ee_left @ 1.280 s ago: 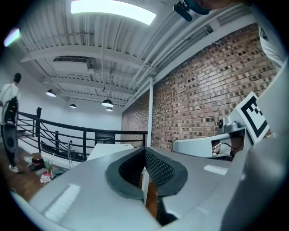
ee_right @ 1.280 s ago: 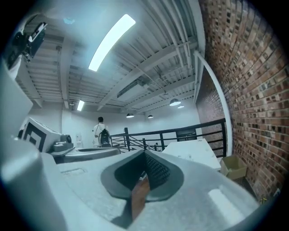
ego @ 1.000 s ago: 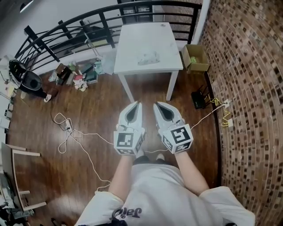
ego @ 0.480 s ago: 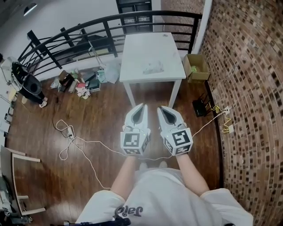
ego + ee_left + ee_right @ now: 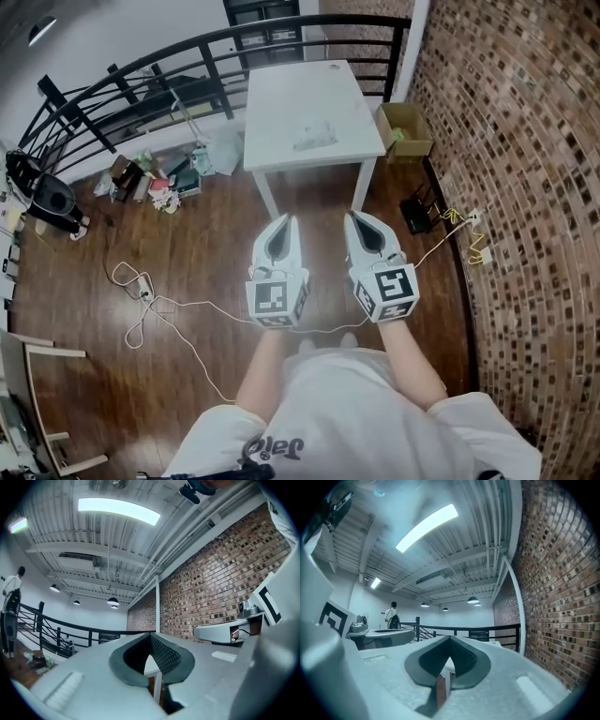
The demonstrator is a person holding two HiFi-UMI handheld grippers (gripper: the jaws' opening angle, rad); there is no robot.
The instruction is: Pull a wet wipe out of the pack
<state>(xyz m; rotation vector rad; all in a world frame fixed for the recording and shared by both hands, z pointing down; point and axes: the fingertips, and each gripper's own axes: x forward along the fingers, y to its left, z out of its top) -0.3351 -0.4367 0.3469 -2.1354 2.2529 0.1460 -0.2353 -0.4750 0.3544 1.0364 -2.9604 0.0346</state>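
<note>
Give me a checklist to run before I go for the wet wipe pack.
1. Wet wipe pack located: ok, it lies on the white table.
2. Pack within reach: not ok, both grippers are over the floor, short of the table.
3. Left gripper empty: ok, jaws shut on nothing.
4. Right gripper empty: ok, jaws shut on nothing.
5. Jaws open for a pinch: not ok, both are shut.
6. Wipe sticking out of the pack: cannot tell, too small.
</note>
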